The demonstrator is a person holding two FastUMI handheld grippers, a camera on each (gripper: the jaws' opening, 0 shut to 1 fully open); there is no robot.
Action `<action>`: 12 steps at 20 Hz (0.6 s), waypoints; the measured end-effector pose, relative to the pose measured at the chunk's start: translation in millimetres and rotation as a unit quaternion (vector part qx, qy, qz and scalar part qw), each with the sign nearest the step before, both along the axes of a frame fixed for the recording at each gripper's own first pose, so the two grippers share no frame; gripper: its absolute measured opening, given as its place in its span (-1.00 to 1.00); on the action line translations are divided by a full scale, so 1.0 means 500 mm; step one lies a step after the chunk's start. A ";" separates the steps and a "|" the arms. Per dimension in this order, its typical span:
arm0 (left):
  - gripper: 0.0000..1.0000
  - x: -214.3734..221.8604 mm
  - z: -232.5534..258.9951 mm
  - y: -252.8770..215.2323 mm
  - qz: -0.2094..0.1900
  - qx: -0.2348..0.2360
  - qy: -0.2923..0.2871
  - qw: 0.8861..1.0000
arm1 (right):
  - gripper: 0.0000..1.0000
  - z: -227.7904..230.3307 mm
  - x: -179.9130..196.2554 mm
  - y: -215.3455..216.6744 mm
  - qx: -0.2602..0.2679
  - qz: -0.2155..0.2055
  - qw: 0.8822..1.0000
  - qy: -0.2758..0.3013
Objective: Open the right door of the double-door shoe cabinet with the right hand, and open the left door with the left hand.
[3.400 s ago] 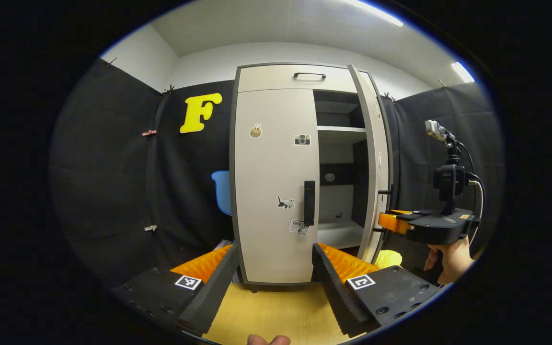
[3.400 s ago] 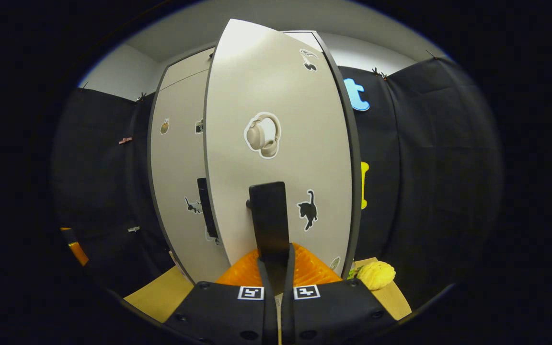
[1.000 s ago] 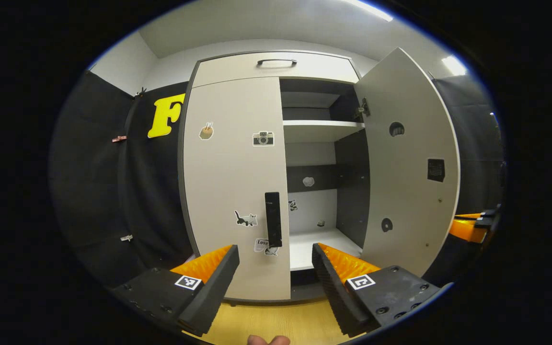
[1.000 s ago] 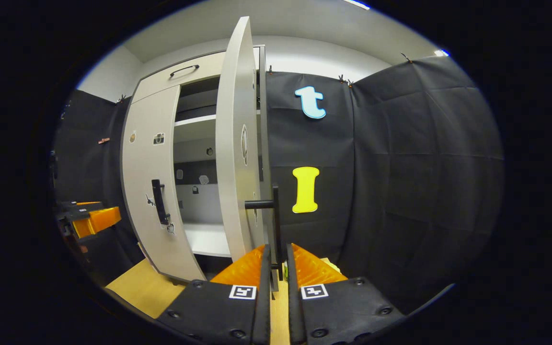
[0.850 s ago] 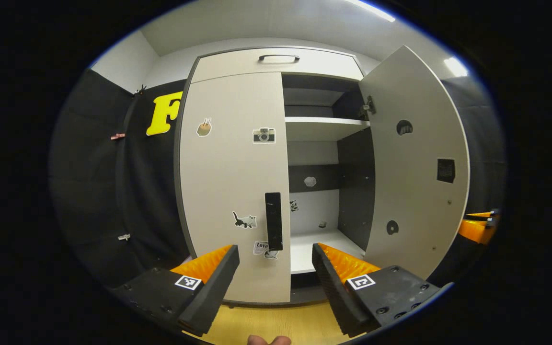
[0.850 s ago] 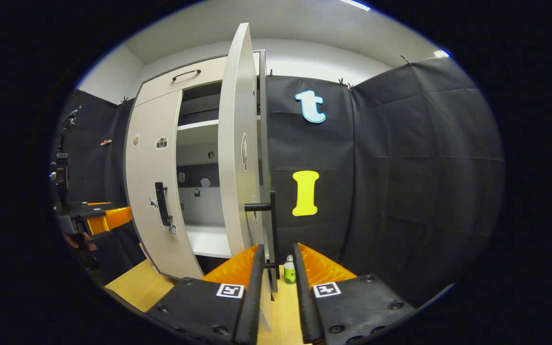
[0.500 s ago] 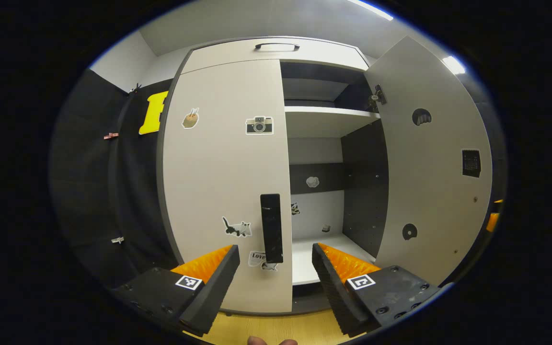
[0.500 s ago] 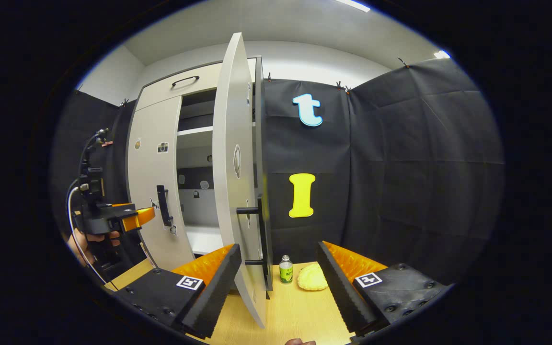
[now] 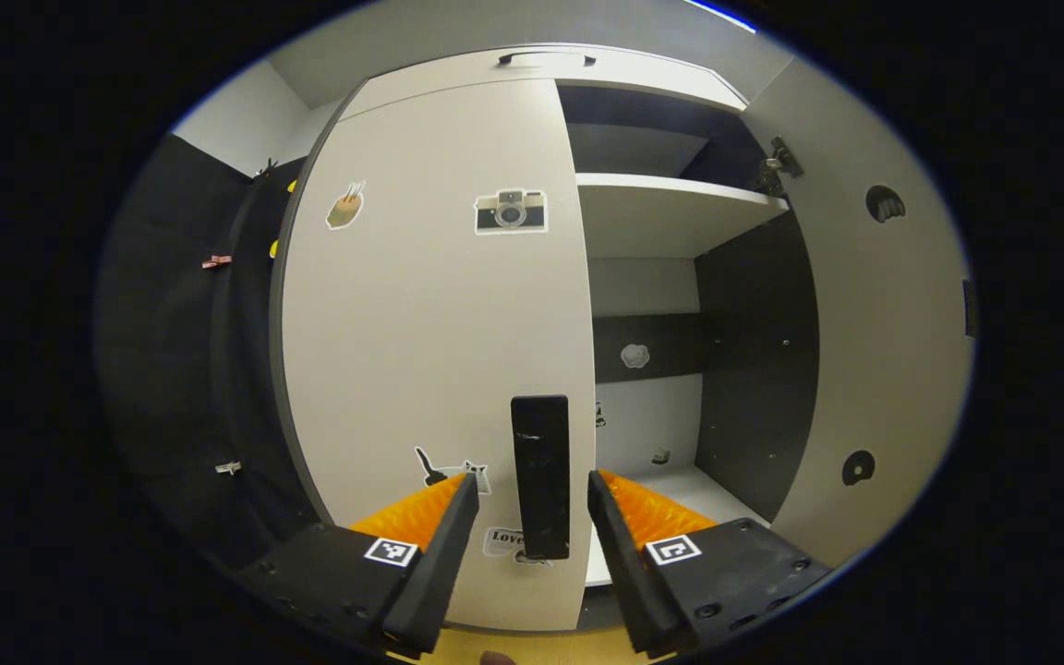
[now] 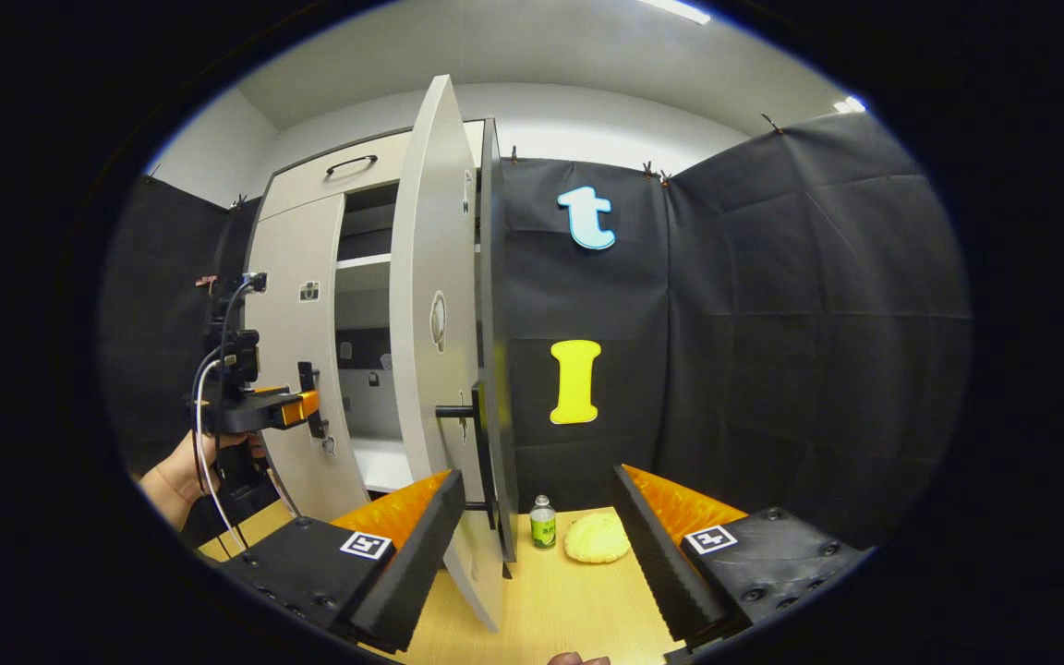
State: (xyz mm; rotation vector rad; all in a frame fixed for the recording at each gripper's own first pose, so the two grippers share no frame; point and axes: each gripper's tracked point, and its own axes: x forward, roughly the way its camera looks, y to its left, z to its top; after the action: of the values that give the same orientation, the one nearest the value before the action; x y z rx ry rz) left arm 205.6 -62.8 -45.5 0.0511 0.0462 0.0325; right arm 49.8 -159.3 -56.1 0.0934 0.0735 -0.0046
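The shoe cabinet's left door [image 9: 421, 323] is closed, with stickers on it. Its black vertical handle [image 9: 539, 476] stands between the fingers of my left gripper [image 9: 532, 482], which is open; the fingers flank the handle without pressing on it. The right door [image 9: 874, 332] is swung wide, its inner face showing beside the shelves [image 9: 671, 208]. In the right gripper view that door [image 10: 435, 351] stands edge-on with its handle [image 10: 486, 443] just ahead and left of my right gripper [image 10: 535, 485], open and holding nothing. The left gripper [image 10: 259, 411] is at the left door's handle [image 10: 310, 399], held by a hand [image 10: 172, 471].
A small green-labelled bottle [image 10: 542, 522] and a yellow lumpy object [image 10: 597, 538] sit on the wooden surface [image 10: 569, 600] to the right of the open door, near the black cloth wall. A drawer with a handle [image 9: 546, 58] tops the cabinet.
My right gripper let go of the right door's handle, opened and drew back from the wide-open door. My left gripper moved forward until the left door's handle lay between its fingers.
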 end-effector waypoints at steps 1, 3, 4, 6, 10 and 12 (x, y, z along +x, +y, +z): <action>0.43 0.010 -0.003 0.000 -0.001 -0.002 0.000 1.000 | 0.98 -0.001 0.001 -0.005 -0.002 -0.001 1.000 0.000; 0.28 0.028 -0.007 0.001 0.001 0.000 0.000 1.000 | 0.98 -0.002 0.006 -0.011 -0.002 -0.001 1.000 0.001; 0.22 0.036 -0.011 0.002 0.003 0.004 0.002 1.000 | 0.98 -0.002 0.008 -0.014 0.000 -0.001 1.000 0.001; 0.14 0.051 -0.021 0.002 0.004 0.013 0.009 1.000 | 0.98 -0.009 0.013 -0.022 0.001 -0.002 1.000 0.001; -0.14 0.056 -0.027 -0.011 -0.009 -0.009 0.005 1.000 | 0.98 -0.018 0.022 -0.040 0.001 -0.010 1.000 0.007; -0.28 0.060 -0.030 -0.010 -0.006 -0.018 0.003 1.000 | 0.98 -0.013 0.023 -0.043 0.004 -0.011 1.000 0.004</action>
State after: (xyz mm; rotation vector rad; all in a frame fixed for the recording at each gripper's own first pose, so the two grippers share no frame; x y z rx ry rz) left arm 235.3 -68.0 -60.7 0.0165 0.0529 0.0187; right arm 61.2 -180.6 -62.8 0.1014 0.0806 -0.0270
